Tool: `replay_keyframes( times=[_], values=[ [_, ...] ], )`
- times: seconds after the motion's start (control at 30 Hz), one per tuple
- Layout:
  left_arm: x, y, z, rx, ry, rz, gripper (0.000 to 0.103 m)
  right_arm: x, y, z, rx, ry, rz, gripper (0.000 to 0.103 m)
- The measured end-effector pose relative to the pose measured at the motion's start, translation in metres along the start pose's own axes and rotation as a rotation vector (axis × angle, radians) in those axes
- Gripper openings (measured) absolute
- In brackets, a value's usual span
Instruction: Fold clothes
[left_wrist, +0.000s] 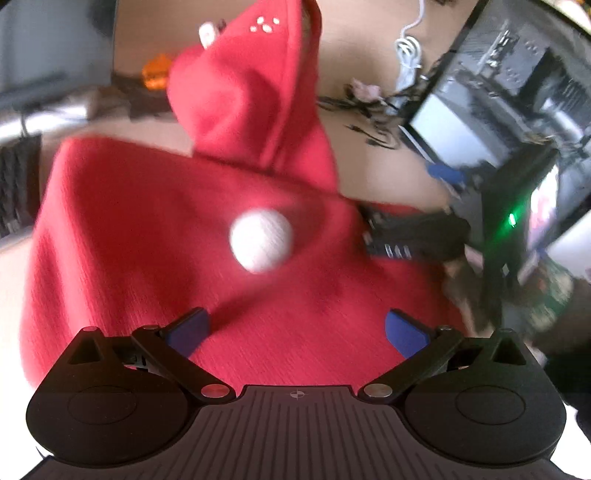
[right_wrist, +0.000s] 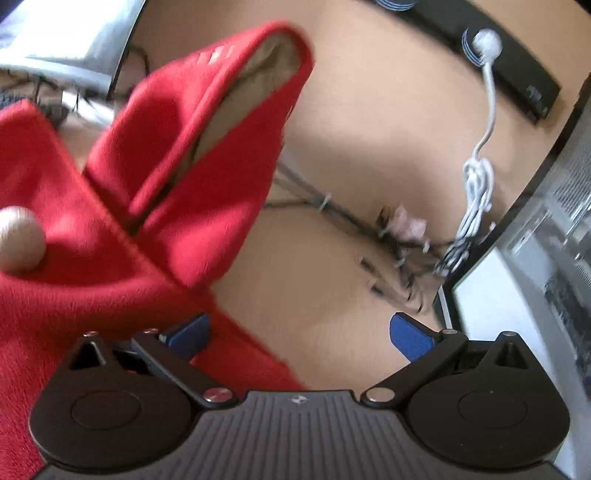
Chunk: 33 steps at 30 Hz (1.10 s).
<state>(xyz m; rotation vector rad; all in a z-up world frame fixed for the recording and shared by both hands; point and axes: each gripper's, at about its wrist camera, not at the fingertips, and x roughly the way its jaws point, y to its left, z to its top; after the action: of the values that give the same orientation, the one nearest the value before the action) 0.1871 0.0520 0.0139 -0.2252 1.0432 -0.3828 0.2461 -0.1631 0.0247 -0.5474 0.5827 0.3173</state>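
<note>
The left gripper (left_wrist: 297, 326) had its blue-padded fingers (left_wrist: 404, 332) spread wide with nothing between them, hovering over the broad body of a red garment (left_wrist: 147, 240) that lay on the tan tabletop (left_wrist: 369, 55). A white pom-pom (left_wrist: 261, 240) sat on the red cloth just beyond the fingers, and farther out a pointed part of the garment stood up, carrying a small pattern of white dots (left_wrist: 264, 24); it formed no readable word. To the right of the cloth, blurred, appeared the other black gripper (left_wrist: 413, 232), and past it a black device with a green light (left_wrist: 512, 218). A coiled white cable (left_wrist: 408, 51) and a tangle of dark wires (left_wrist: 369, 110) lay toward the far edge of the tabletop. The right gripper (right_wrist: 301, 332) likewise had its fingers (right_wrist: 412, 336) spread and empty: the left pad stood over the garment's edge, the right pad over bare tabletop. In that view the garment filled the left side, its raised fold (right_wrist: 207, 140) showing a beige lining, with the pom-pom at the left border. A long black bar (right_wrist: 517, 70) lay along the far right edge of the tabletop; a pale mark on it was too blurred to read. No legible writing showed on either gripper, only a small round emblem on each body.
</note>
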Motion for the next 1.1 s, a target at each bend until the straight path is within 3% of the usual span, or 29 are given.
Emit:
replay_keyframes(
  times=[0.13,0.23,0.33,0.57,0.73,0.83,0.93,1.03,1.1],
  values=[
    [0.004,0.006,-0.008,-0.043,0.021,-0.045,0.103,-0.004,-0.019,0.018,0.031,-0.041,-0.04,0.103],
    [0.015,0.011,-0.008,-0.079,0.024,-0.044,0.103,0.024,-0.006,0.01,-0.074,0.046,-0.07,0.103],
    [0.02,0.017,-0.007,-0.091,0.017,-0.046,0.103,0.029,-0.001,-0.006,-0.062,0.079,-0.076,0.103],
    [0.028,0.029,0.013,0.027,-0.016,0.024,0.103,0.006,0.007,-0.037,0.047,0.148,-0.046,0.103],
    [0.029,0.048,0.037,0.079,0.01,0.09,0.103,-0.037,0.058,-0.043,0.047,0.15,0.07,0.103],
    [0.023,0.057,0.038,0.102,0.007,0.134,0.103,-0.061,0.098,-0.036,0.027,0.105,0.13,0.103],
    [0.017,0.065,0.037,0.124,0.003,0.178,0.103,-0.084,0.11,-0.028,-0.031,0.045,0.202,0.103],
    [0.01,0.069,0.036,0.145,-0.009,0.216,0.103,-0.11,0.075,-0.027,0.0,-0.02,0.137,0.103],
    [0.003,0.062,0.032,0.167,-0.044,0.225,0.103,-0.116,0.037,-0.035,0.091,-0.026,-0.008,0.103]
  ],
)
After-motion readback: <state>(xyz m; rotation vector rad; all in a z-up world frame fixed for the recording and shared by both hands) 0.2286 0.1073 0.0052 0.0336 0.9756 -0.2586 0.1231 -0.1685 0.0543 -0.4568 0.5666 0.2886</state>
